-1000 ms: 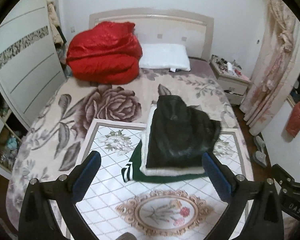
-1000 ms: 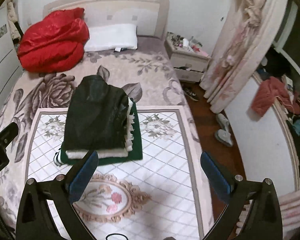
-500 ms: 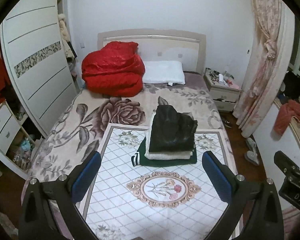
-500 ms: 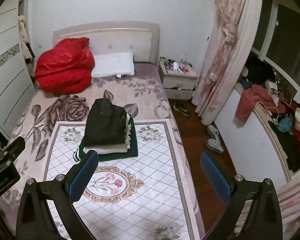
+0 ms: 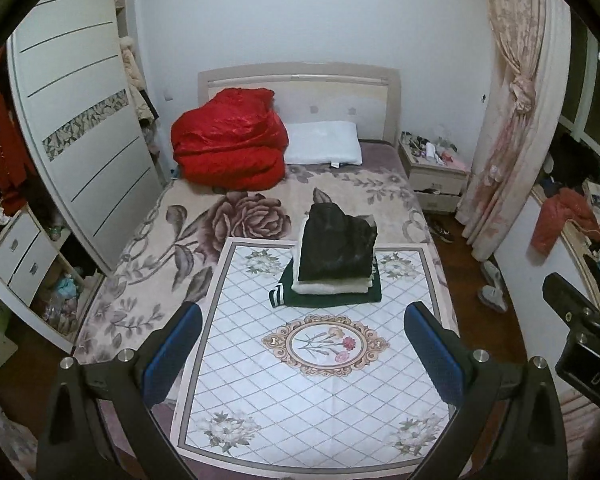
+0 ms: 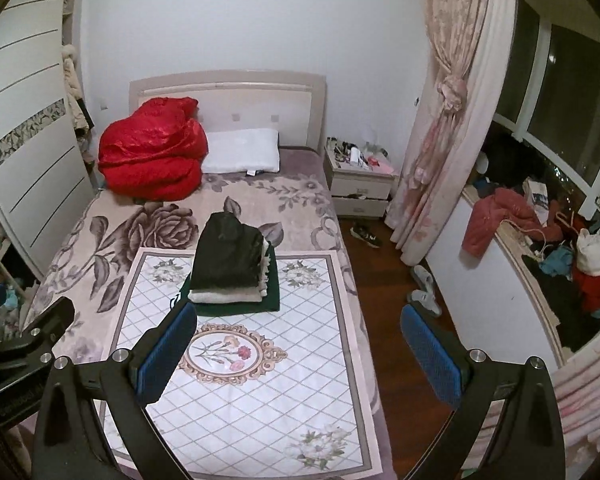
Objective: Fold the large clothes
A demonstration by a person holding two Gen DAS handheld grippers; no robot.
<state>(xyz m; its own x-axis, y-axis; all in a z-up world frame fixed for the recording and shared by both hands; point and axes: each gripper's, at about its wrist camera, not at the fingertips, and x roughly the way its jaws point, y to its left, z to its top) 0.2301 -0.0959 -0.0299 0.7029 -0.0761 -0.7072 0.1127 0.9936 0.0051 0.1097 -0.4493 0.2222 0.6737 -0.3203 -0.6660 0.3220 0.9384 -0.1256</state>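
Holding nothing, left gripper (image 5: 302,354) and right gripper (image 6: 298,350) gape above folded clothes (image 5: 334,258) stacked on the bed (image 5: 148,264).

Bed (image 5: 148,264) with rose-patterned cover, bearing a white diamond-patterned mat (image 5: 300,392), a folded clothes stack (image 5: 334,264) on the mat, a red quilt (image 5: 230,146) and a white pillow (image 5: 324,144).
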